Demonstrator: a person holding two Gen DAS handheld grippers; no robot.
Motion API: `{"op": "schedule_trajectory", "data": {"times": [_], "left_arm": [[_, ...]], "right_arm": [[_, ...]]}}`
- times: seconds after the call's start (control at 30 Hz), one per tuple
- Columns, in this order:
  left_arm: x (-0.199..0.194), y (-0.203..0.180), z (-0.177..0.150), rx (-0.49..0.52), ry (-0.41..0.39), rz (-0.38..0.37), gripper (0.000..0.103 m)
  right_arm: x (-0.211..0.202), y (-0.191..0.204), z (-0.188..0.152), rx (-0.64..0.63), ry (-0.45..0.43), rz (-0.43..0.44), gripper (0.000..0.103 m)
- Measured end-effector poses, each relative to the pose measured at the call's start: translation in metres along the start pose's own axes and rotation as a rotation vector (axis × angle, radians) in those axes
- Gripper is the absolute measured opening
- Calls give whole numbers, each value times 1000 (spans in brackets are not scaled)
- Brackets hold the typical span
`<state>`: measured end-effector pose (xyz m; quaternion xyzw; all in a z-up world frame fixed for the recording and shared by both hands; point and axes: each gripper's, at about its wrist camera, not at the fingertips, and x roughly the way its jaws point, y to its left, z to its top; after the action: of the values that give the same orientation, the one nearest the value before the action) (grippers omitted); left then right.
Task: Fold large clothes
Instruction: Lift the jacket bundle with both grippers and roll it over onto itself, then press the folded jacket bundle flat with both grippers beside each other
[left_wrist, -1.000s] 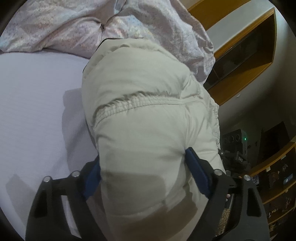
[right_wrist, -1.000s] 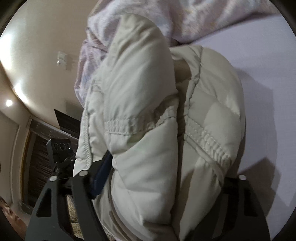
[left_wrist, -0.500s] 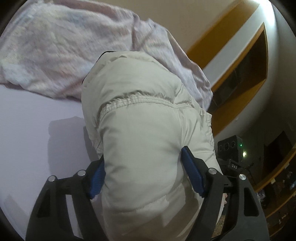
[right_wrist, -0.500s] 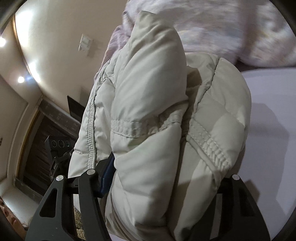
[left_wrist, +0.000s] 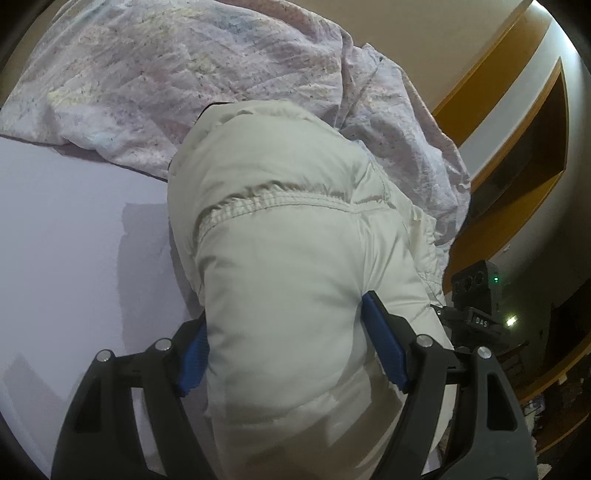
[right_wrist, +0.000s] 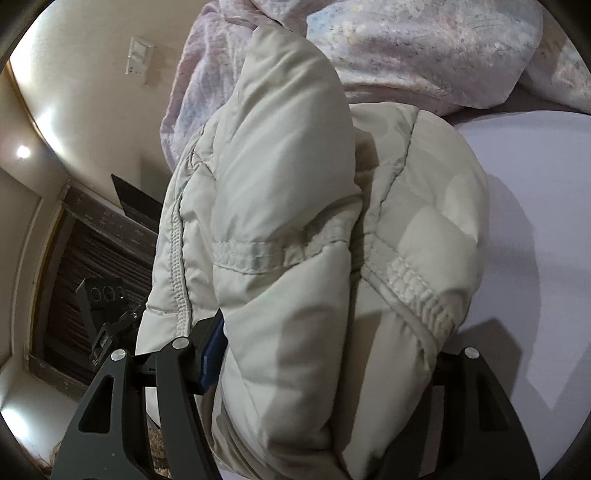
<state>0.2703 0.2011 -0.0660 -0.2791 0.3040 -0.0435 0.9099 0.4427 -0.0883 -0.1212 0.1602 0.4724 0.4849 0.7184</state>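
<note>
A puffy cream jacket (left_wrist: 277, 166), folded into a thick bundle, fills the middle of both views and rests on the lilac bed sheet (left_wrist: 74, 240). My left gripper (left_wrist: 286, 317) is shut on the near end of the bundle, with its blue pads (left_wrist: 384, 343) pressed into the padding on both sides. In the right wrist view, my right gripper (right_wrist: 332, 343) is shut on the other side of the jacket (right_wrist: 295, 147). Its left blue pad (right_wrist: 214, 350) presses the fabric, and the right finger is hidden under a bulging fold.
A crumpled pale floral quilt (left_wrist: 184, 74) lies just beyond the jacket, across the far part of the bed. Wooden shelving (left_wrist: 517, 166) and a black camera on a stand (left_wrist: 476, 288) are off the bed's side. A wall switch (right_wrist: 138, 59) shows on the beige wall.
Both grippers have carried the jacket bundle across the bed toward the quilt, which now fills more of the top of each view. Both grips have stayed on the jacket.
</note>
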Motion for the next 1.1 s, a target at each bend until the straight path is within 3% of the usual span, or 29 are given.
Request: {"op": "schedule_trajectory", "data": {"times": [0.1, 0.23, 0.33, 0.43, 0.5, 0.57, 0.63, 0.7, 0.9, 1.0, 1.1], "left_arm": [[6, 2, 8, 15, 1, 37, 76], [4, 7, 11, 4, 22, 89, 84], [-17, 3, 14, 41, -23, 157, 85], [-39, -3, 23, 90, -92, 225, 88], [-43, -8, 31, 91, -102, 232, 88], [-39, -20, 38, 110, -97, 240, 88], [-31, -35, 40, 160, -91, 267, 88], [-21, -51, 41, 239, -98, 322, 88], [6, -71, 52, 363, -102, 417, 88], [23, -69, 58, 359, -80, 427, 88], [41, -63, 56, 361, -76, 450, 98]], "right_arm": [[5, -1, 1, 19, -14, -10, 69], [-3, -5, -13, 39, -41, -91, 89], [-28, 9, -19, -10, -79, -179, 89], [-69, 25, -24, -53, -183, -265, 89], [-89, 44, -22, -97, -263, -318, 89], [-87, 69, -16, -167, -287, -371, 84], [-73, 91, -9, -251, -279, -439, 65], [-49, 116, -3, -350, -281, -534, 58], [1, 142, 18, -534, -376, -671, 56], [20, 128, 30, -512, -316, -711, 56], [37, 109, 34, -514, -280, -747, 56]]}}
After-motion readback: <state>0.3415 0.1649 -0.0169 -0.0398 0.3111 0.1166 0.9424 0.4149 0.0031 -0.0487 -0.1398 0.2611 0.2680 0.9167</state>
